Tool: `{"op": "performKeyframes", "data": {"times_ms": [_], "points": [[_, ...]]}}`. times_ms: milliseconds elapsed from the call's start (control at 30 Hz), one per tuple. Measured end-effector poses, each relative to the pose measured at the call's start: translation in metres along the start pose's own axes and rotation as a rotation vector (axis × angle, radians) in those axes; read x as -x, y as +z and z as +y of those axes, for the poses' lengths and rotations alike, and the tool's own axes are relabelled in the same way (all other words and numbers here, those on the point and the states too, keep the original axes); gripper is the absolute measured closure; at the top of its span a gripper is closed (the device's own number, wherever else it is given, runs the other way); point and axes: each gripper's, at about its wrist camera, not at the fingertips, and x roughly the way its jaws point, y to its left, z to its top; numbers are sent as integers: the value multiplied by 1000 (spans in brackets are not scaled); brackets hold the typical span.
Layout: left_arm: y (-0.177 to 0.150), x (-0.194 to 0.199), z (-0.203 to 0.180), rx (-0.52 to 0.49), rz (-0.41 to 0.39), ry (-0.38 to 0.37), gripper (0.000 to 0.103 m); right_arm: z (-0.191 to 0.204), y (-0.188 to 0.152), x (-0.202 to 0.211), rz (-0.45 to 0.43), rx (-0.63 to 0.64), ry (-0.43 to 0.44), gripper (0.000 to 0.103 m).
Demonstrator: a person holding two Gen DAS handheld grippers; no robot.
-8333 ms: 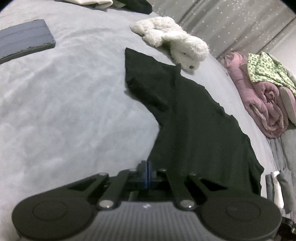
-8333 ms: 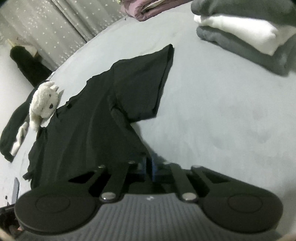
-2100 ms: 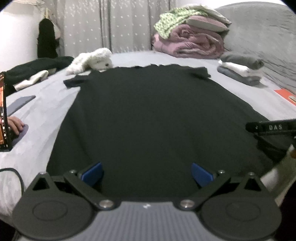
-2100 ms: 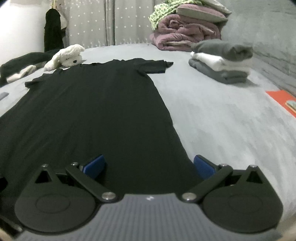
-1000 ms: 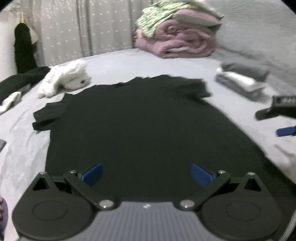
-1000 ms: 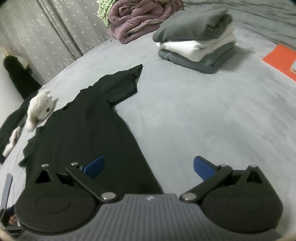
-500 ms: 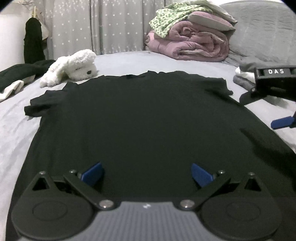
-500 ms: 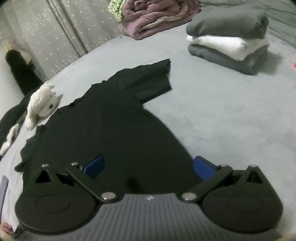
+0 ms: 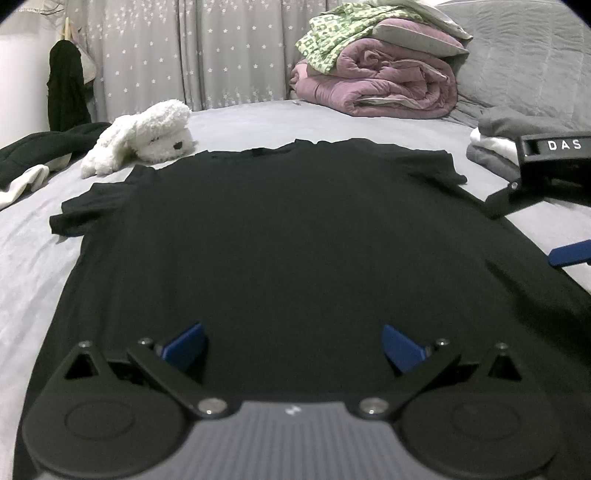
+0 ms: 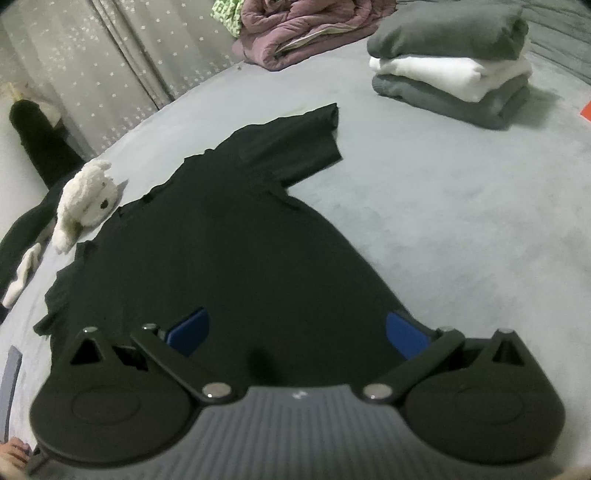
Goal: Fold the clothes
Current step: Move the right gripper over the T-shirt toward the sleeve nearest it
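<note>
Both grippers have come forward over the garment since half a second ago, and the right sleeve now sits nearer in the right wrist view. Left gripper [image 9: 291, 345]: jaws spread wide, nothing between the blue pads, poised above the lower middle of the black T-shirt [image 9: 280, 236]; contact with the cloth cannot be told. Right gripper [image 10: 297, 330]: jaws likewise wide apart and empty, over the shirt's lower right side, with its right pad at the cloth's side edge where grey bed [image 10: 461, 229] begins. In the left wrist view the right gripper shows at the right border, off the shirt's right edge. One T-shirt, spread flat and face down or plain-fronted, hem toward the cameras, collar away, two short sleeves out to the sides; the left sleeve is slightly rumpled. Beyond the collar, to the left, one white plush toy [image 9: 144, 138] lies just beside the shirt's shoulder. Further left, dark clothing [image 9: 48, 147] with a white piece against it. To the right, well apart from the shirt, one stack of folded clothes [image 10: 454, 62], three pieces: grey, white, grey. At the far end, one rolled pink quilt [image 9: 380, 88] with a green patterned cloth [image 9: 332, 33] on top, before a star-dotted curtain [image 9: 184, 51].
</note>
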Motion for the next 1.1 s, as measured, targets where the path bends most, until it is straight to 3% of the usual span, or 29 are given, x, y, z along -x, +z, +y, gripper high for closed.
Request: {"op": "performKeyframes", "data": {"times_ms": [1100], "points": [[0, 0, -1, -2, -1, 0, 0, -1, -4, 5, -16, 20, -17, 0]]}}
